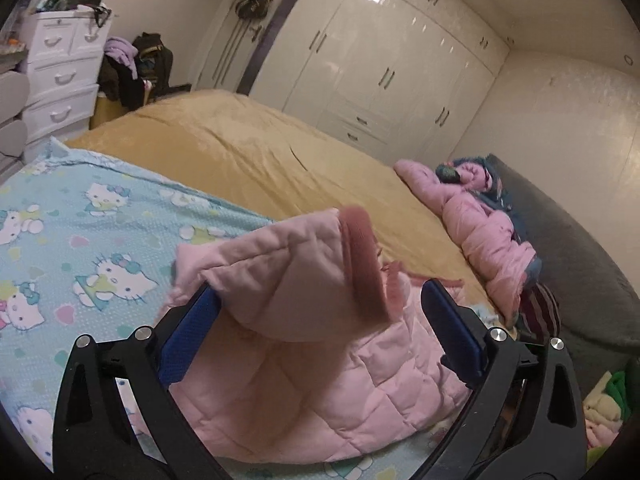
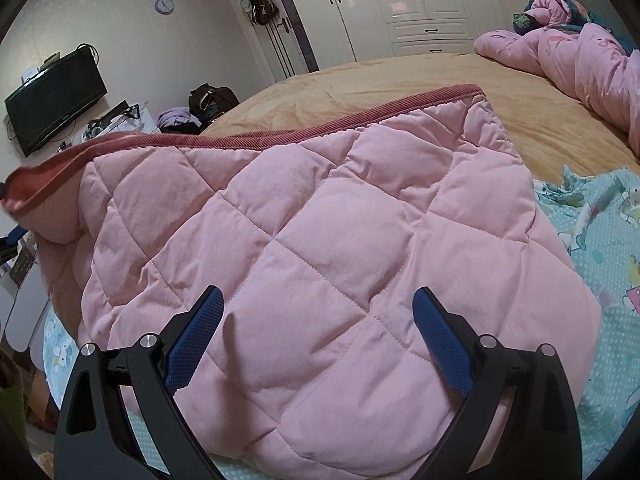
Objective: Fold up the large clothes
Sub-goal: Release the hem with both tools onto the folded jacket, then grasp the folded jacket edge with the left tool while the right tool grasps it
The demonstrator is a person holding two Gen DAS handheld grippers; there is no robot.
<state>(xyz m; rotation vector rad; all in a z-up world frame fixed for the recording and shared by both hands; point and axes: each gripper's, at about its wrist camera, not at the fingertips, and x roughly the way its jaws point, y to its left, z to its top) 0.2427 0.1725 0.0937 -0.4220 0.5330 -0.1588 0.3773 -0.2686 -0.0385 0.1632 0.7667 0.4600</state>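
The left gripper (image 1: 320, 300) has its jaws wide apart. A folded-over flap of the pink quilted jacket (image 2: 320, 240) with its darker ribbed hem (image 1: 362, 264) stands up between them; it rests against the left pad, while the right pad stands clear, so nothing is clamped. The jacket lies on the cartoon-print sheet (image 1: 60, 216) at the near edge of the bed, its far side reaching onto the tan blanket (image 1: 248, 148).

To the right, the right gripper (image 2: 318, 308) also has its jaws apart, hovering just over the jacket's near part; I cannot tell whether the pads touch the padding.

The step in hand looks like laying one side across the body. To do it well, let the flap settle flat, line the hem up with the edge beneath, then press the crease, since puffy filling tends to spring back.
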